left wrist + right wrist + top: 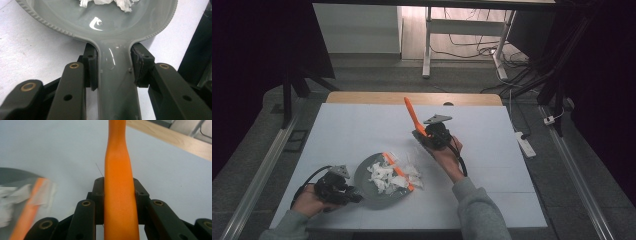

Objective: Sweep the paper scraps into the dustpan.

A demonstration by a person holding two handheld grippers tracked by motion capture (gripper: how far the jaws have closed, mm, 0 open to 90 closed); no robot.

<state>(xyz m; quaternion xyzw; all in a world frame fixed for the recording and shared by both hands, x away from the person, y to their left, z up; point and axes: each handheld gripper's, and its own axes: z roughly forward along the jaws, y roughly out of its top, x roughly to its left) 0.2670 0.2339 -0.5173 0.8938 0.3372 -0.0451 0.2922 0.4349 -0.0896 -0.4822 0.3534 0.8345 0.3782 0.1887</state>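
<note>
A grey pan (363,172) lies on the white table, heaped with white paper scraps (383,177). My left gripper (353,196) is at the table's front left, shut on the pan's handle (117,85); in the left gripper view both pads (91,65) press its sides below the bowl (75,17). Right of the pan, my right gripper (422,135) is raised above the table and shut on an orange tool (412,115), which slants up and away. In the right gripper view this orange tool (118,170) runs straight up between the jaws of the right gripper (119,192).
A clear plastic wrapper with an orange strip (398,171) lies across the pan's right side, over the scraps; it shows blurred as the wrapper (32,195) in the right gripper view. The table's wooden far edge (412,98) lies behind. Cables and a power strip (525,143) are on the floor at right.
</note>
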